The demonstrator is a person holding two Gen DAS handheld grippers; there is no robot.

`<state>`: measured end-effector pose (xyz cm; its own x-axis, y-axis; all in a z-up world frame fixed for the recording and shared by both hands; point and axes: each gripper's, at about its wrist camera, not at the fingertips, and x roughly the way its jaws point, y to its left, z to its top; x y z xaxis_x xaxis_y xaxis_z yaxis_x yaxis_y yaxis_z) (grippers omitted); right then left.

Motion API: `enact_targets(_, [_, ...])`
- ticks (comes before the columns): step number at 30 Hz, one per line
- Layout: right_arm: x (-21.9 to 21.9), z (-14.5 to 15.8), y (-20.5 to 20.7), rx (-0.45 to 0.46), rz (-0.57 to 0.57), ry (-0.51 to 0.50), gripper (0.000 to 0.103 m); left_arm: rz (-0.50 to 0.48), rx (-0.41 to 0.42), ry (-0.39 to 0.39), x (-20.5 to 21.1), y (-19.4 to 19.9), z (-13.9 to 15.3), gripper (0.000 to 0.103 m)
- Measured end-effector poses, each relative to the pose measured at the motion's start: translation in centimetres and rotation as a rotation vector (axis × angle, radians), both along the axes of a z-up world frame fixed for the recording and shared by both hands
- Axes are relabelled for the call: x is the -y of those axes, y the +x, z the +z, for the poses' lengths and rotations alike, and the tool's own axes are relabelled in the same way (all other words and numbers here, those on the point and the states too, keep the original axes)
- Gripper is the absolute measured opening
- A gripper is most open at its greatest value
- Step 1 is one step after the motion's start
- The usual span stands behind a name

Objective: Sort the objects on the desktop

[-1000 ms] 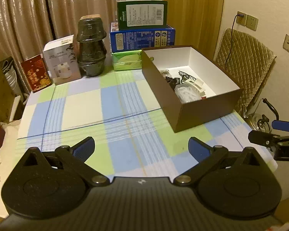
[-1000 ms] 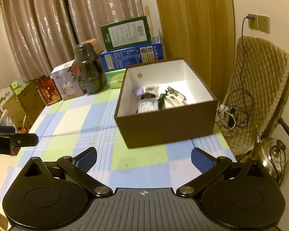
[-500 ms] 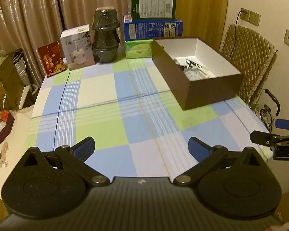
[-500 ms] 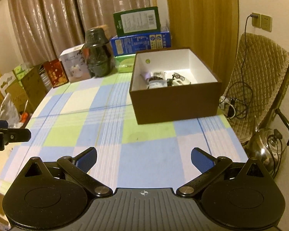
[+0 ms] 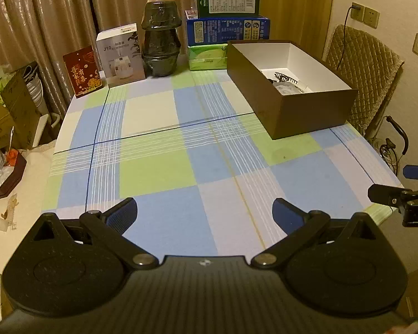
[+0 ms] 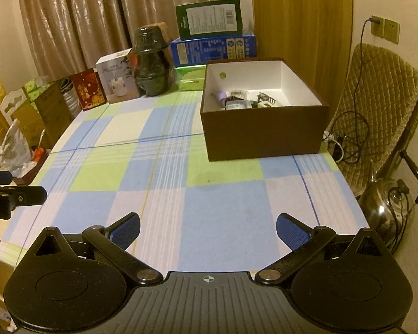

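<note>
Left tongs [image 5: 204,211]: we are holding them spread apart and empty, at the lower middle of the frame.
Right tongs [image 6: 207,228]: also gaping, gripping nothing.
Sorted things [image 6: 238,100]: lying inside the brown box [image 6: 264,133], upper right.
Risk: we are judging that a careless reach could knock the box off the checked cloth [image 5: 181,153].

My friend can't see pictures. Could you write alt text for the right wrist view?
Open tongs hover over a checked tablecloth, holding nothing. Ahead stands an open brown box with small items inside; packages and a dark jar line the far edge.
</note>
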<state>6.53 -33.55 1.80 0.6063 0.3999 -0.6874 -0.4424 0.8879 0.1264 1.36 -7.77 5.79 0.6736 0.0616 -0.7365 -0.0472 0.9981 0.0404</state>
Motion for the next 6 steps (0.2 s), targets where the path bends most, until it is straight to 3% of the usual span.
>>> enact_targets(6, [-0.24, 0.06, 0.03, 0.004, 0.005, -0.003, 0.101, -0.011, 0.017, 0.006, -0.01, -0.02, 0.11, 0.102])
